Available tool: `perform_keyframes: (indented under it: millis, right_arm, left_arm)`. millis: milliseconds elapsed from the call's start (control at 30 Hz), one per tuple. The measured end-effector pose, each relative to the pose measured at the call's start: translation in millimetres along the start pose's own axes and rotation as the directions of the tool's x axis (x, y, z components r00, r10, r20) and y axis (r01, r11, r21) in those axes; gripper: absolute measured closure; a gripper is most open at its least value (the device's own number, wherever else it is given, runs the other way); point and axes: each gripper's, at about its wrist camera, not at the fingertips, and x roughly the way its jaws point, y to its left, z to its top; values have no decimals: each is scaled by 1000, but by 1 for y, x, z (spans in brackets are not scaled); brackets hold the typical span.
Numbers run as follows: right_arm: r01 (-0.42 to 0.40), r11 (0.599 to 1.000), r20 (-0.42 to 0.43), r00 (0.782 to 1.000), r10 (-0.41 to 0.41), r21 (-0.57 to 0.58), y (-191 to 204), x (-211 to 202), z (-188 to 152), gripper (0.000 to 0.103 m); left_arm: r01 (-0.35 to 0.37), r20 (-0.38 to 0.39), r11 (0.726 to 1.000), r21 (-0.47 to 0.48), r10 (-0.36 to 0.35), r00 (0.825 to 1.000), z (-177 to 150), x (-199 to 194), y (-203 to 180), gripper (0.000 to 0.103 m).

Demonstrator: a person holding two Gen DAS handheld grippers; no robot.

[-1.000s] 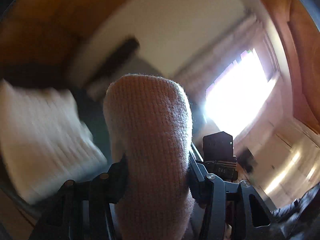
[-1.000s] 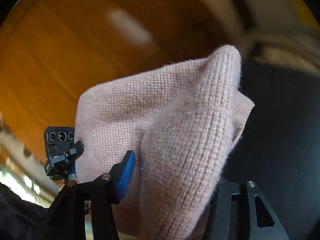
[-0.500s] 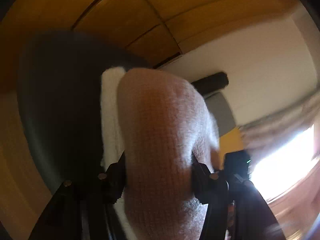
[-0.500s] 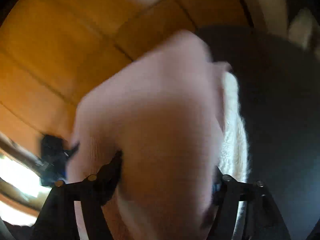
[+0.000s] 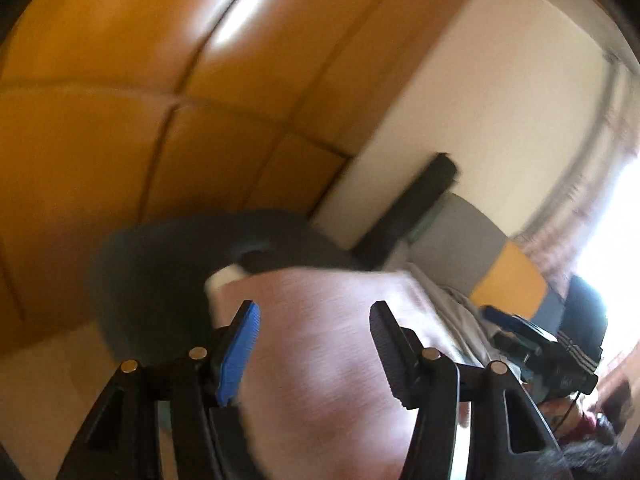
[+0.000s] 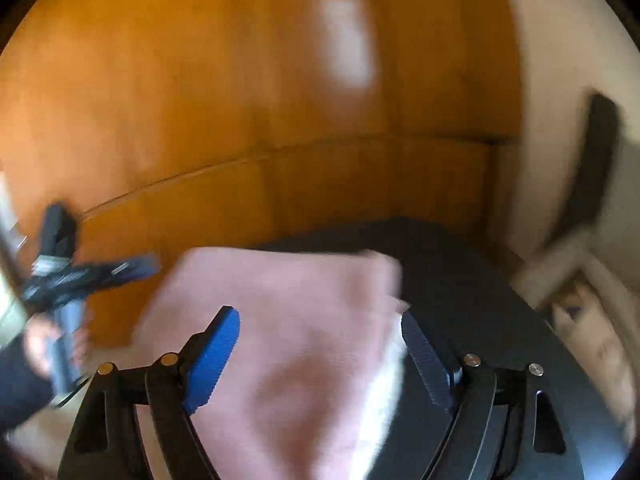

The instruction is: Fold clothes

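Both views are smeared with motion blur. The soft pink knitted garment (image 5: 320,360) lies on the round dark grey table (image 5: 152,280), its near part cut off at six o'clock. The left gripper (image 5: 314,344) stands released, pads clear of the knit between them. The right gripper (image 6: 320,354) is released too, jaws opening, the pink knit below between them. A white fabric edge (image 6: 384,396) peeks out at five o'clock, too blurred to identify. Orange wooden panels (image 6: 240,120) fill twelve o'clock.
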Motion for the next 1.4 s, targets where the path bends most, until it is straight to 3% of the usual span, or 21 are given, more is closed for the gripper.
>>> perform_keyframes:
  millis: [67,133,200,233,300,367,500,600,667,733,800,833,900,1000,1067,1167,1200,1233,1300,1333,1400]
  right_arm:
    - [-59,996,-34,998,57,-64,13,23,8,18]
    - [-81,992,-117,991,69,-99,14,63,2,19]
    - [-69,994,-234,971,47,-88,28,95,-25,18]
    - [-54,996,-292,956,30,-76,17,115,-46,17]
    - [-71,997,-238,969,67,-10,2,116,-62,15]
    - [-99,993,-158,982,107,58,-11,111,-74,15]
    - [-91,995,-157,983,97,45,-18,117,-69,15]
    - [-42,999,-170,984,46,28,-5,110,-63,13]
    - [-7,999,-175,985,13,36,14,80,-51,13]
    - [9,996,-142,990,3,90,6,73,-44,10]
    - [-7,983,-71,997,20,182,-2,27,-51,0]
    - [-15,969,-46,999,28,248,-6,5,-64,0]
    - [-26,920,-13,999,34,392,-13,-38,-98,0]
    - [40,809,-43,999,-19,586,-20,-99,-166,0]
    - [111,730,-89,994,-69,674,-22,-145,-213,0]
    - [253,621,-192,967,-166,741,-14,-220,-288,0]
    - [307,568,-226,951,-211,764,-10,-248,-310,0]
    - [376,490,-271,923,-274,786,-5,-284,-336,0]
    - [450,382,-308,873,-378,807,3,-337,-369,0]
    - [493,323,-331,833,-443,808,10,-363,-385,0]
    - [563,196,-380,736,-561,803,26,-414,-418,0]
  left_arm:
    - [18,-20,998,62,-17,1000,2,20,-18,45]
    - [-14,-70,996,85,20,997,-3,51,-32,45]
    - [-37,-168,996,79,50,985,-17,83,-37,48]
    - [-68,-174,993,100,85,981,-26,96,-43,49]
    - [-133,-158,976,171,160,974,-34,100,-58,49]
    - [-153,-167,975,160,179,970,-31,101,-64,49]
    - [-149,-170,982,113,167,971,-28,98,-56,49]
    - [-188,-147,963,195,218,965,-22,100,-71,47]
    - [-209,-113,954,217,237,965,-16,94,-79,47]
    - [-211,-57,960,182,225,973,-11,76,-89,46]
    - [-174,0,975,140,176,984,-13,54,-104,45]
    - [-146,20,978,147,145,989,-20,45,-117,44]
    - [-73,17,979,192,71,997,-46,33,-150,42]
    - [114,-128,957,267,-82,988,-112,39,-206,41]
    - [239,-272,924,298,-158,949,-164,51,-245,41]
    - [391,-456,865,314,-224,862,-243,59,-303,41]
    - [435,-501,835,337,-231,834,-267,58,-323,41]
    - [469,-537,804,366,-229,812,-290,54,-343,41]
    - [529,-593,752,393,-232,771,-324,48,-376,41]
    - [555,-620,725,407,-227,751,-340,47,-392,41]
    - [566,-646,699,437,-193,738,-363,46,-412,41]
